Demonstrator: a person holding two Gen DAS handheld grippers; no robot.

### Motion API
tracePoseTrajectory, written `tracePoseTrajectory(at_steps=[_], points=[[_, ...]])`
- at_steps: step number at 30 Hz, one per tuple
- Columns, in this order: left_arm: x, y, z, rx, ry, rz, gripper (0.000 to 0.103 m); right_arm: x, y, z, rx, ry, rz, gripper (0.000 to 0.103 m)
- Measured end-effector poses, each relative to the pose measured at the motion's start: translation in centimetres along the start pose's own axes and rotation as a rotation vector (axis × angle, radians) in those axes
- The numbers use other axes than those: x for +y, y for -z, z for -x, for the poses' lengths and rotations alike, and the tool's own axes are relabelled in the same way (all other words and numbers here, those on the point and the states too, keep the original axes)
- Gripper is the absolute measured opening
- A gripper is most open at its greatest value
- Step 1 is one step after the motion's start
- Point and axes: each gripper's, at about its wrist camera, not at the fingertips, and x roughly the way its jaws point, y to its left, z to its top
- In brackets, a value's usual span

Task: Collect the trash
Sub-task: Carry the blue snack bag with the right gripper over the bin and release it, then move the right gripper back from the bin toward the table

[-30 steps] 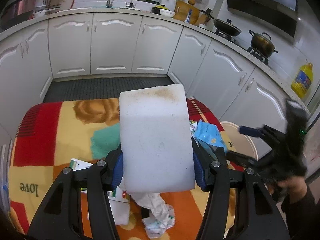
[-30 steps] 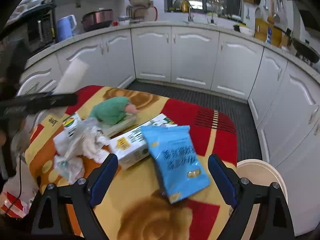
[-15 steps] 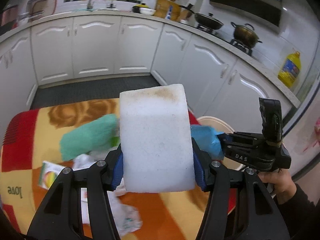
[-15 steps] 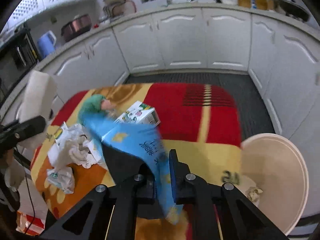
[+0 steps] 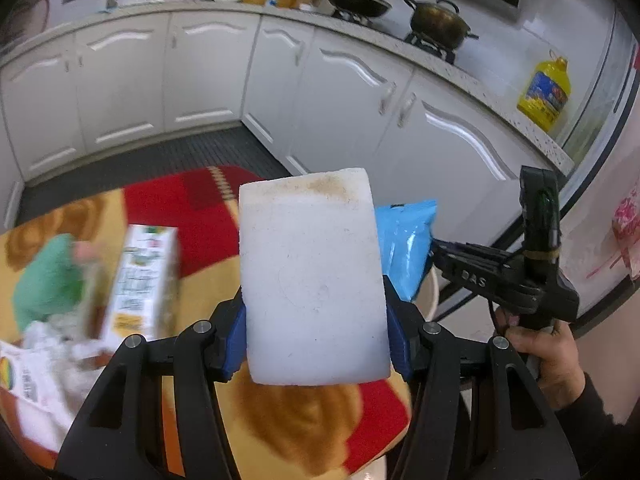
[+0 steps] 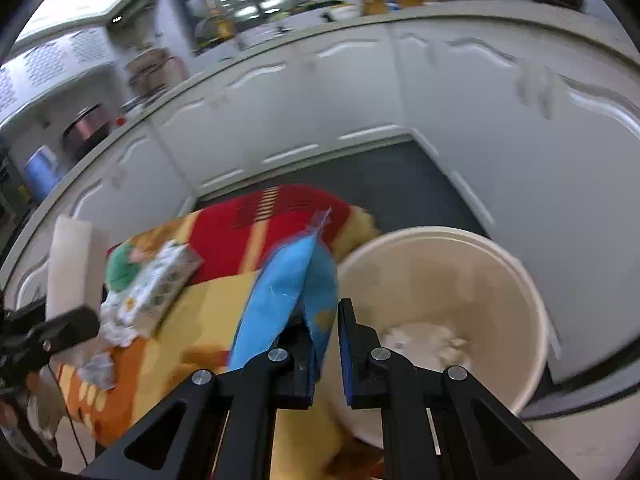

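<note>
A blue snack bag [image 6: 296, 280] is pinched between the closed fingers [image 6: 352, 344] of the right gripper [image 6: 326, 340] and held upright just beside the rim of a cream bin [image 6: 532, 300], in which crumpled paper [image 6: 424, 340] lies. A white foam block [image 5: 312, 280] is clamped between the blue fingers [image 5: 234, 340] of the left gripper [image 5: 314, 336]. On the desk [image 5: 200, 216], covered by a red and yellow cloth, a carton [image 5: 140, 280], a green cloth [image 5: 48, 280] and crumpled wrappers [image 6: 116, 328] are left together.
</note>
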Motion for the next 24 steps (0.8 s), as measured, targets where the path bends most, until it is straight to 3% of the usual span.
tracePoseTrajectory(at_steps=[7, 8, 10, 11, 16, 19, 24], points=[[-2.7, -0.9, -5.1, 0.065, -0.008, -0.010, 0.057, -4.6, -1.1, -2.1, 0.056, 0.111, -0.080, 0.012], [-3.0, -1.0, -5.8, 0.073, -0.003, -0.004, 0.058, -5.0, -1.1, -2.4, 0.069, 0.124, -0.087, 0.016], [-3.2, -1.2, -7.0, 0.088, 0.014, 0.004, 0.058, -5.8, -1.3, -2.8, 0.076, 0.144, -0.107, 0.042], [-3.3, -1.3, -7.7, 0.098, 0.018, 0.004, 0.060, -6.2, -1.3, -2.8, 0.070, 0.142, -0.118, 0.046], [-3.2, -1.3, -10.2, 0.148, 0.097, 0.028, 0.078, -6.8, -0.8, -2.9, 0.084, 0.134, -0.115, 0.047], [-3.1, -1.2, -10.7, 0.161, 0.116, 0.040, 0.079, -7.6, -0.4, -2.5, 0.082, 0.118, -0.145, 0.048], [-3.1, -1.1, -10.1, 0.147, 0.073, 0.021, 0.079, -8.1, -0.2, -2.3, 0.072, 0.106, -0.168, 0.050]])
